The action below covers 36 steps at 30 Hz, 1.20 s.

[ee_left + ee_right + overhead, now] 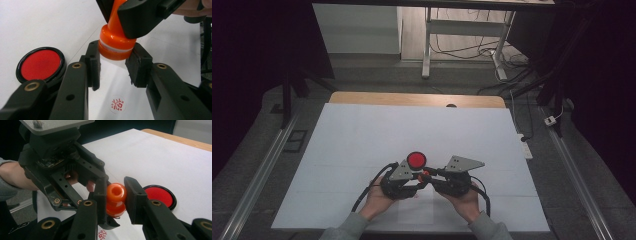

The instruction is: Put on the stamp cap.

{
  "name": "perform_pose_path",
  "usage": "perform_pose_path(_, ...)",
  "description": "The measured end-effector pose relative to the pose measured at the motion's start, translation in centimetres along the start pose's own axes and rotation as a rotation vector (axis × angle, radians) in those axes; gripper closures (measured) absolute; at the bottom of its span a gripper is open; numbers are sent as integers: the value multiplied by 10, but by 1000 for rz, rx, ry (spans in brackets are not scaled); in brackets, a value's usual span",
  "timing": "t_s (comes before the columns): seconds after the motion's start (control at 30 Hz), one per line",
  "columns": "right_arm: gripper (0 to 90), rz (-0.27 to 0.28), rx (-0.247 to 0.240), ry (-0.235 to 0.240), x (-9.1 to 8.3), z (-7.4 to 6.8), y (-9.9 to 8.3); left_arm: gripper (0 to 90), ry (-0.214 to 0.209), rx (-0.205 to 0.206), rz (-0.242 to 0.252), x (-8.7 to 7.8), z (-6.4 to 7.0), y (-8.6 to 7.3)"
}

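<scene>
Mid-handover beside the round red ink pad [416, 160]: right claw [115, 200] clamped on the glossy orange plastic stamp [115, 199], left claw [113, 65] wide around its base. Next, closing left.

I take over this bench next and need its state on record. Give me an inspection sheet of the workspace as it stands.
Surface: white sheet over a wooden table; one red stamp print on it.
Job's things: orange stamp lifted off the sheet; round red ink pad open, lying flat.
Clutter: nothing seen.
Grippers: right gripper shut on the stamp's handle; left gripper with jaws at either side of the stamp's base, grip uncertain.
Cables: a black cable trails from each gripper; loose wires on the floor.
Surroundings: dark room, a desk frame beyond the table, floor rails at both sides.
</scene>
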State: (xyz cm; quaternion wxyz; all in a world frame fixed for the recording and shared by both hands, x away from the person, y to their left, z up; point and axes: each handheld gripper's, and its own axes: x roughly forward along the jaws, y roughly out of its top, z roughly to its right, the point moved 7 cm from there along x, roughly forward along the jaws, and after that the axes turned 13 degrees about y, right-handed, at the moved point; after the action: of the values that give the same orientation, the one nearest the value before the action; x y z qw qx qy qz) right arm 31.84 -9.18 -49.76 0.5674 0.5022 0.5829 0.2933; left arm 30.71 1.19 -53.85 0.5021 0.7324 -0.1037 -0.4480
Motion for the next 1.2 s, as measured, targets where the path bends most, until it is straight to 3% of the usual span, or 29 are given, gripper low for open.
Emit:
perform_pose_path(0.77,724,3,13,12,0,0,-3,647,37,39,3,0,2,-1)
perform_pose_path(1.2,727,10,18,6,1,-1,-4,649,29,15,10,-1,3,-1)
